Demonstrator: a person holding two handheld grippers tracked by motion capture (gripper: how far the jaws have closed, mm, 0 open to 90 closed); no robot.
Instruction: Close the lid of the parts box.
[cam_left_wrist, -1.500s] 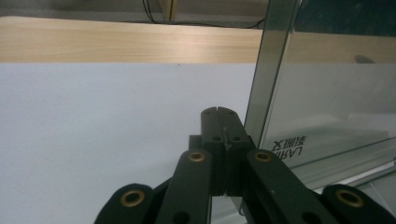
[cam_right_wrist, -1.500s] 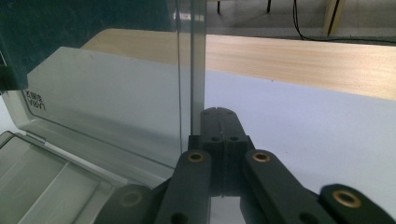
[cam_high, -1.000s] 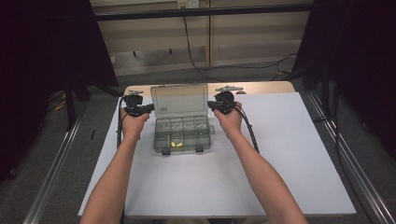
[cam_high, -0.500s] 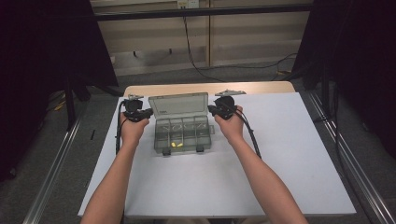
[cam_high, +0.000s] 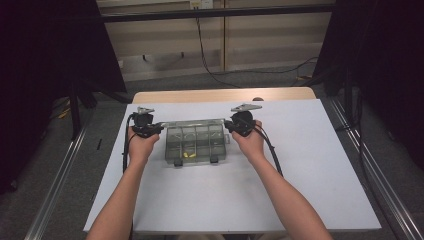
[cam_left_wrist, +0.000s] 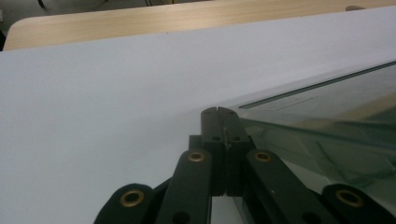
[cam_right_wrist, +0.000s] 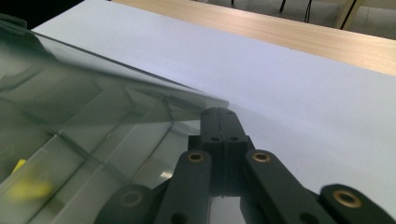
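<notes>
Toward the far edge of the desk (cam_high: 300, 200), on its white sheet: clear plastic compartment box (cam_high: 197, 142), lid lowered almost flat, two dark latches at front, something small and yellow inside, too blurry to name. Left gripper (cam_high: 159, 128) at the lid's left corner, right gripper (cam_high: 227, 125) at its right corner. Both sets of black jaws pressed together, gripping nothing. Contact with lid hard to judge.

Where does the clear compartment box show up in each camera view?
High view: clear compartment box sits mid-table on the white sheet.
Left gripper view: its lid fills the right side.
Right gripper view: it fills the left side.
Shared landmark: the wooden table edge beyond the sheet.
</notes>
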